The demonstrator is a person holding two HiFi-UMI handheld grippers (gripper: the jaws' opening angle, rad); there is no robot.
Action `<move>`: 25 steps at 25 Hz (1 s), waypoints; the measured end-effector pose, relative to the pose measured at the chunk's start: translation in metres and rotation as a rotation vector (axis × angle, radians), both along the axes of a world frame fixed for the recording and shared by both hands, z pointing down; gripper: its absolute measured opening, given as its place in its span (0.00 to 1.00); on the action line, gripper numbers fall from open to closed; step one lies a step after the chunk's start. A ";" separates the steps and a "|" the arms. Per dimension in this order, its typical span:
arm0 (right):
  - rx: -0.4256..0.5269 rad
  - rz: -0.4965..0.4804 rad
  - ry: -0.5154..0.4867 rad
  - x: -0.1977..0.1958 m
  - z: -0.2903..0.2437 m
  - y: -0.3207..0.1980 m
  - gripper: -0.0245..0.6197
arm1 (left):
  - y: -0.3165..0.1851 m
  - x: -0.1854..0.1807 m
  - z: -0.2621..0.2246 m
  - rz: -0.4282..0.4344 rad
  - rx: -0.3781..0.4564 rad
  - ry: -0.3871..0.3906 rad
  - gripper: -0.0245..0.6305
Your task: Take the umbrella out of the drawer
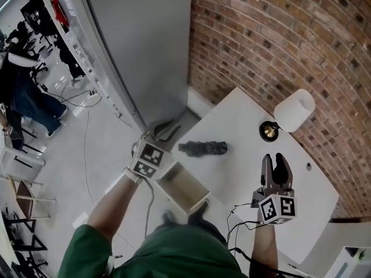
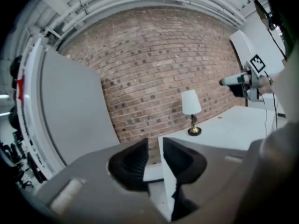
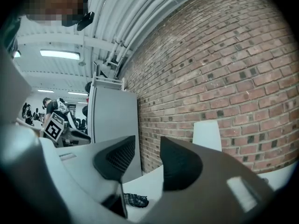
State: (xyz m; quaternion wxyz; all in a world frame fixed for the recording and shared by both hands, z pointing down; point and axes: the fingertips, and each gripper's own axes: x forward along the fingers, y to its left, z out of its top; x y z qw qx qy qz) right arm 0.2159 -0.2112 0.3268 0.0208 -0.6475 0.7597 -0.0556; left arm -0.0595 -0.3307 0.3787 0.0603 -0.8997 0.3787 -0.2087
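umbrella [image 1: 203,148]: folded, on the table [image 1: 249,135] beside the open drawer [image 1: 194,198], long axis left-right
left tongs [image 1: 167,129]: nearer, umbrella to their right; slightly apart, empty
right tongs [image 1: 275,162]: apart, empty

Head cam: on my head, looking steeply down on the white table [image 1: 243,126], open drawer [image 1: 184,185], my left gripper [image 1: 165,129] and right gripper [image 1: 275,158], all close. Left gripper cam: looks along its jaws roughly level at the brick wall [image 2: 154,55], lamp [image 2: 190,104] farther off. Right gripper cam: same wall, nearer. All three share lamp, wall and table.
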 end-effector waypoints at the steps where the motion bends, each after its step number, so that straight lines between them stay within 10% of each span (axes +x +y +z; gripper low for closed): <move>1: 0.006 0.004 0.006 -0.002 -0.005 0.001 0.30 | 0.001 -0.008 -0.015 -0.029 0.022 0.045 0.15; 12: 0.081 0.118 0.071 -0.003 -0.051 0.017 0.09 | 0.018 -0.097 -0.127 -0.254 0.198 0.373 0.04; 25: 0.137 0.121 0.143 -0.015 -0.072 0.026 0.08 | 0.035 -0.115 -0.150 -0.291 0.253 0.428 0.04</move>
